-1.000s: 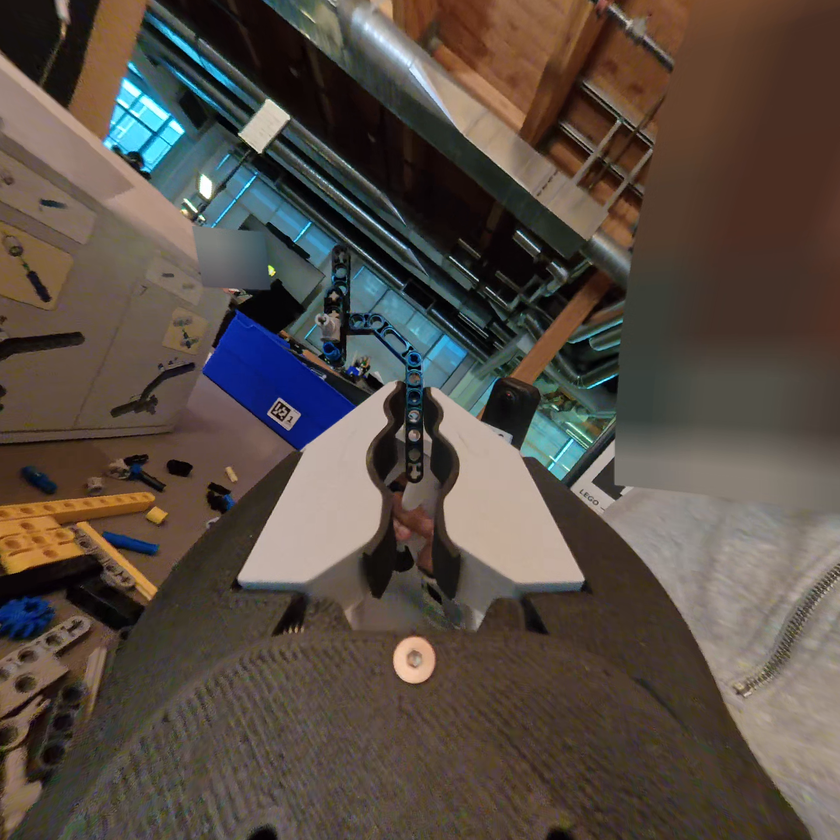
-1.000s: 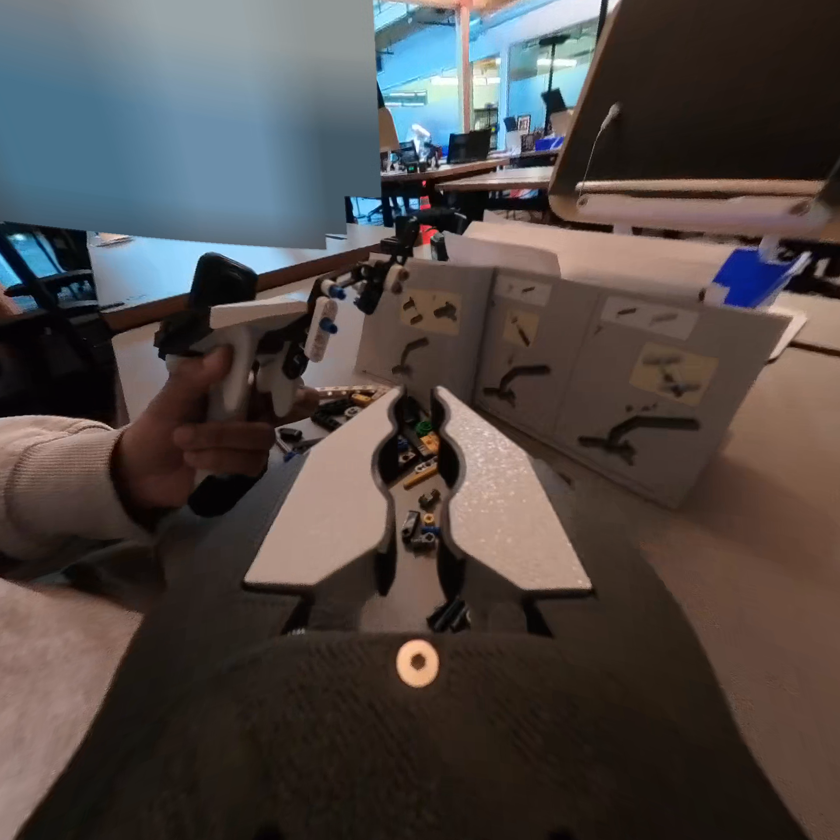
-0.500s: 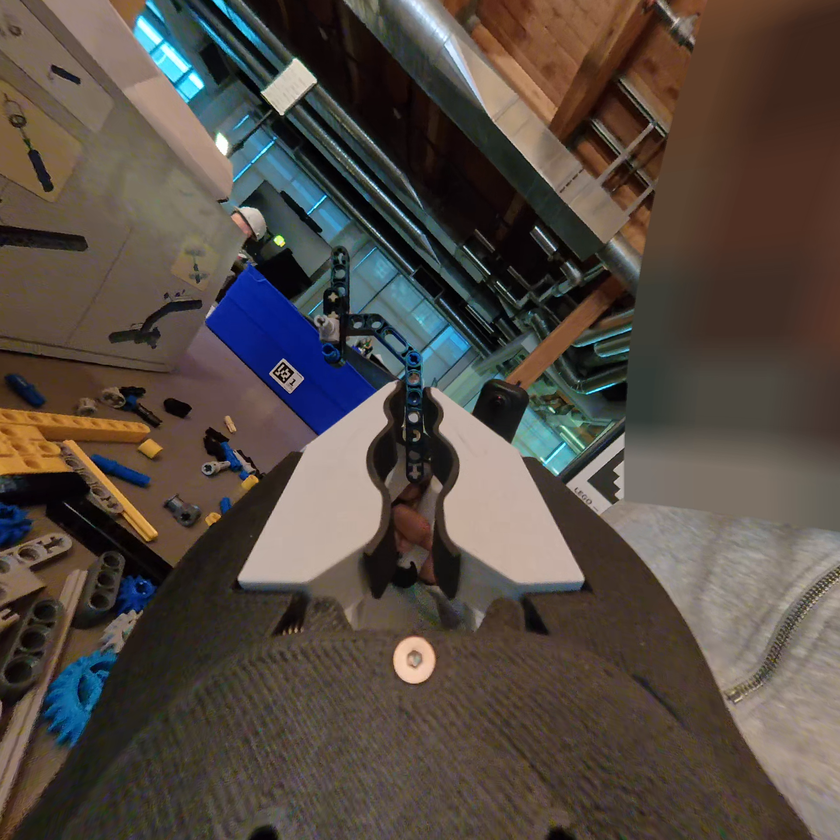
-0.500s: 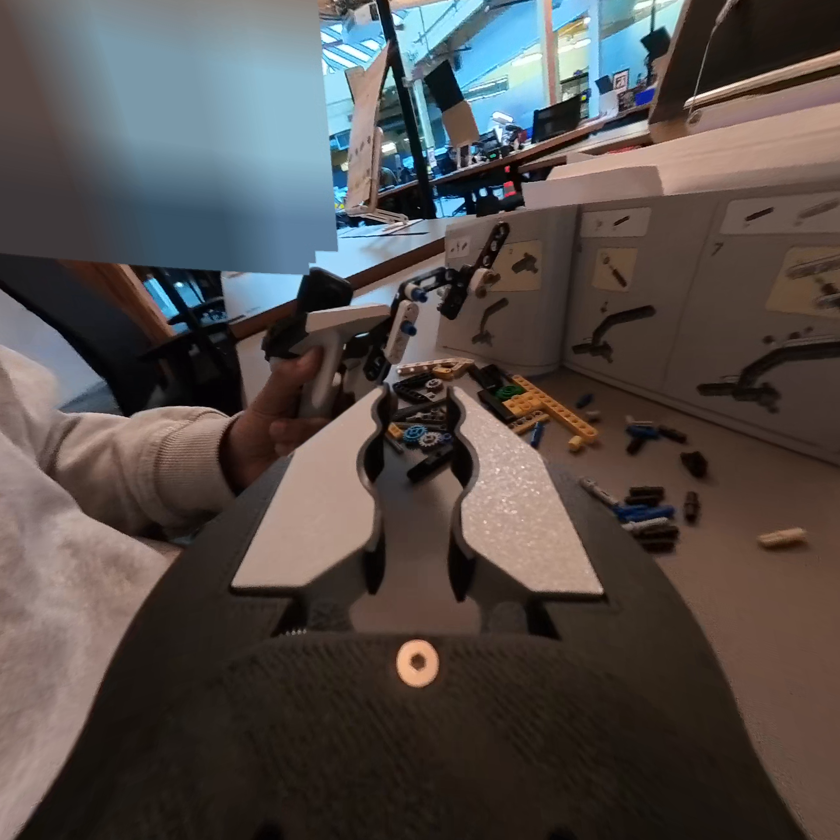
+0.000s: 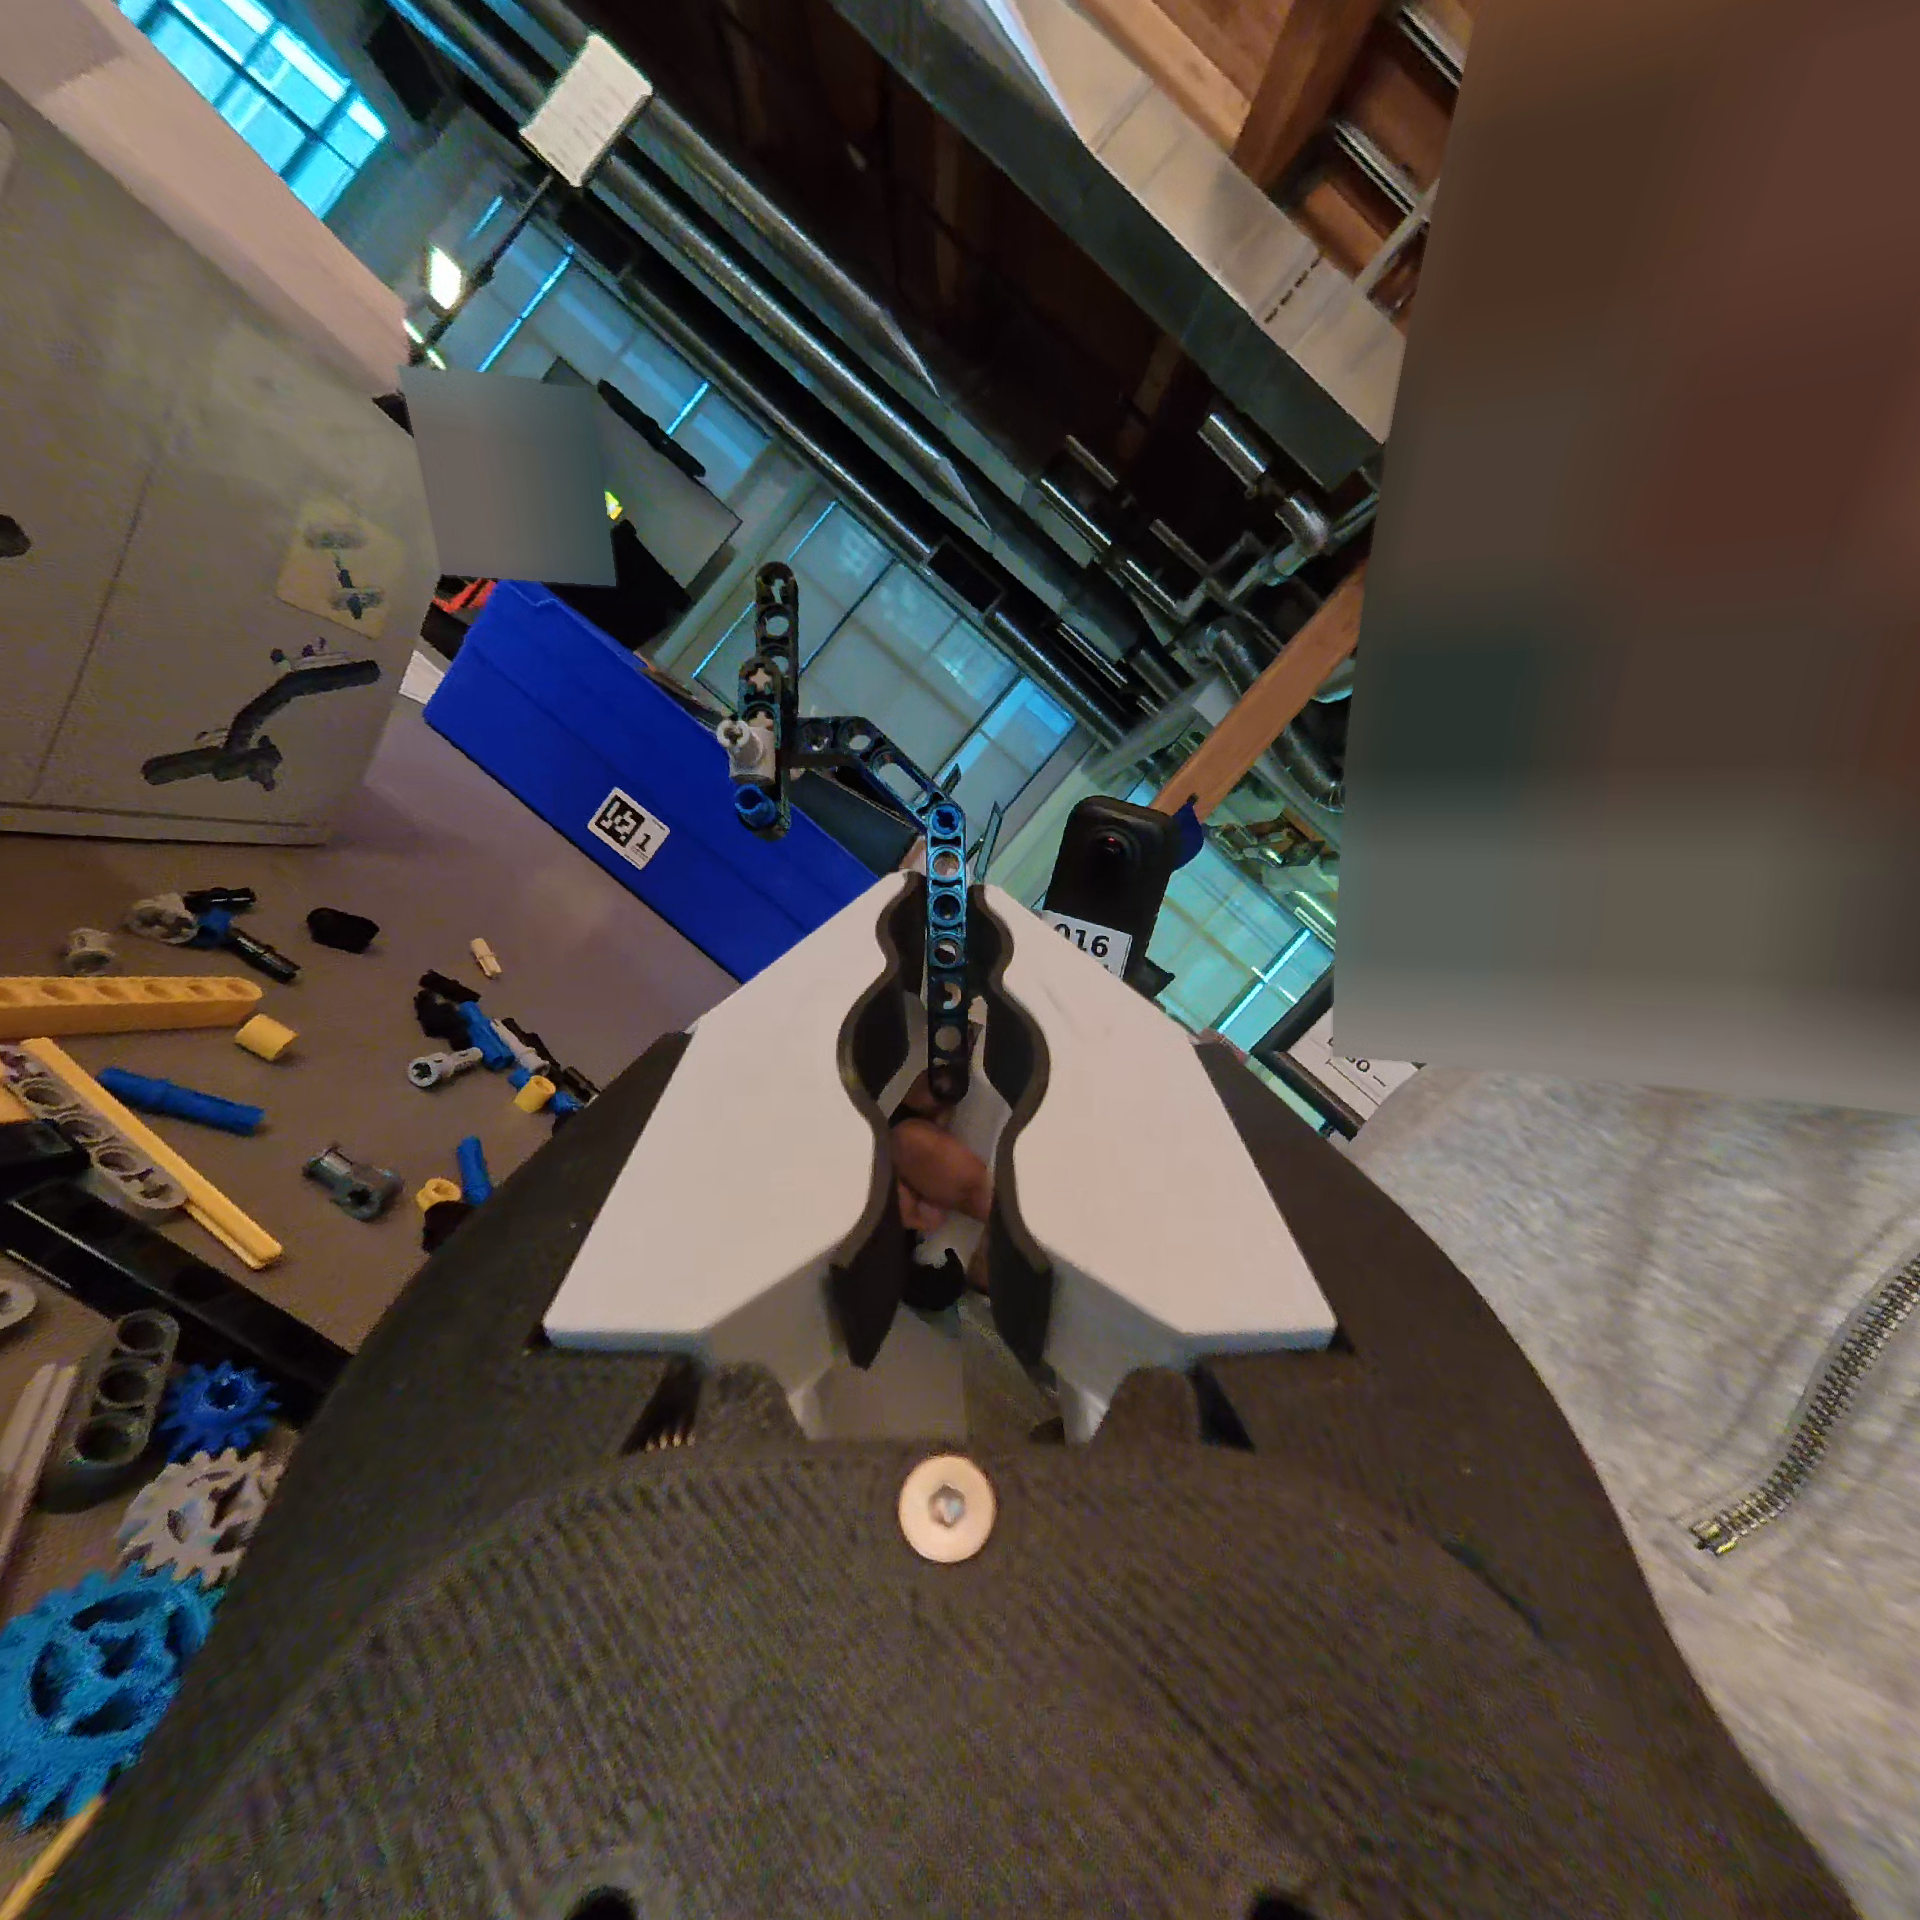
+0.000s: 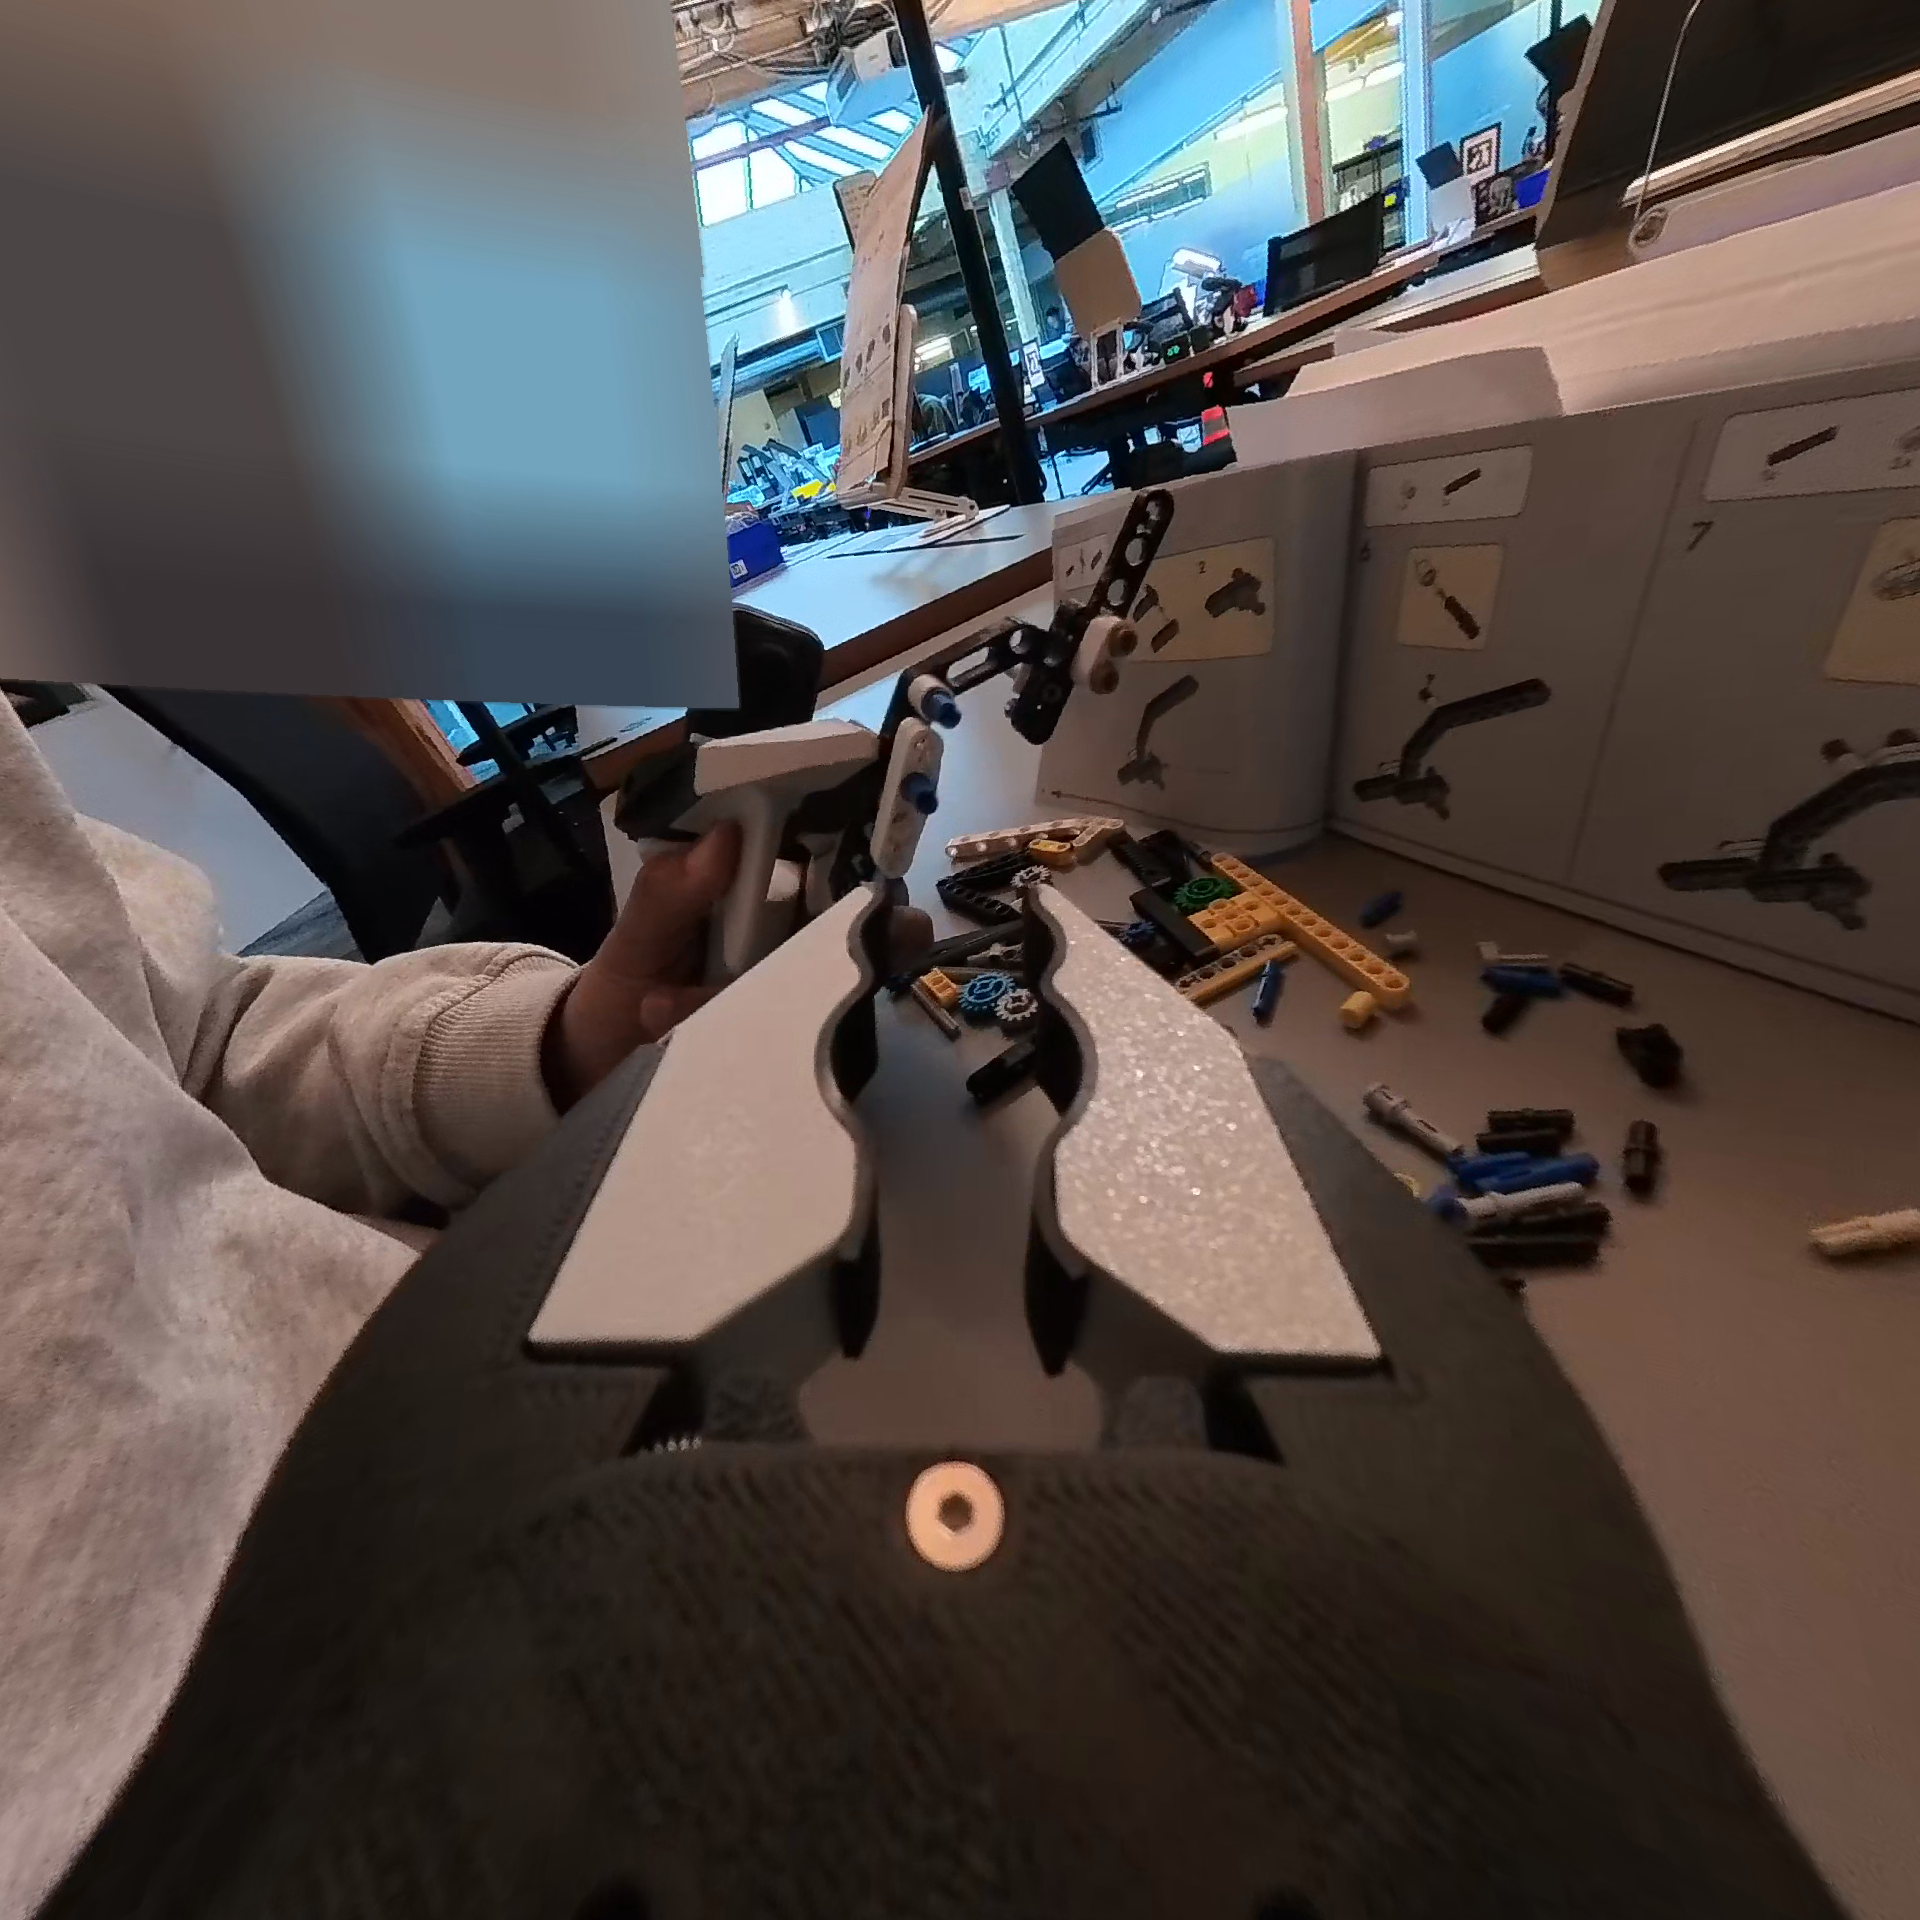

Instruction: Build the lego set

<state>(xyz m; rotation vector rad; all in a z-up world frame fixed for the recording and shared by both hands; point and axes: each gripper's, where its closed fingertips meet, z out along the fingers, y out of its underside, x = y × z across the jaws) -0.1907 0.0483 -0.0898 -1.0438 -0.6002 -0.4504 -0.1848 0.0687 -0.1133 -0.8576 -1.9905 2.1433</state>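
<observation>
My left gripper (image 5: 943, 904) is shut on a black lego beam assembly (image 5: 943, 956) with blue pins. It holds it up in the air, tilted toward the ceiling. The same assembly (image 6: 1049, 644) shows in the right wrist view, sticking up from the left gripper (image 6: 790, 821), which a hand holds. My right gripper (image 6: 951, 904) is open and empty, low over the table, pointing at loose pieces: a yellow beam frame (image 6: 1288, 925), blue gears (image 6: 992, 997) and black pins (image 6: 1527, 1132). Yellow beams (image 5: 125, 1003) and blue gears (image 5: 83, 1673) lie at the left of the left wrist view.
Grey parts drawers (image 6: 1507, 665) with picture labels stand along the table's far side. A blue bin (image 5: 623, 769) with a marker tag sits behind the pieces. A black camera (image 5: 1112, 862) stands near it. A grey sweater sleeve (image 6: 260, 1060) fills the left side. Left and right tips are no more than a few centimetres apart.
My right gripper swung right and down toward the loose pieces; more of the table came into view. My left gripper tilted a little while still holding the assembly.
</observation>
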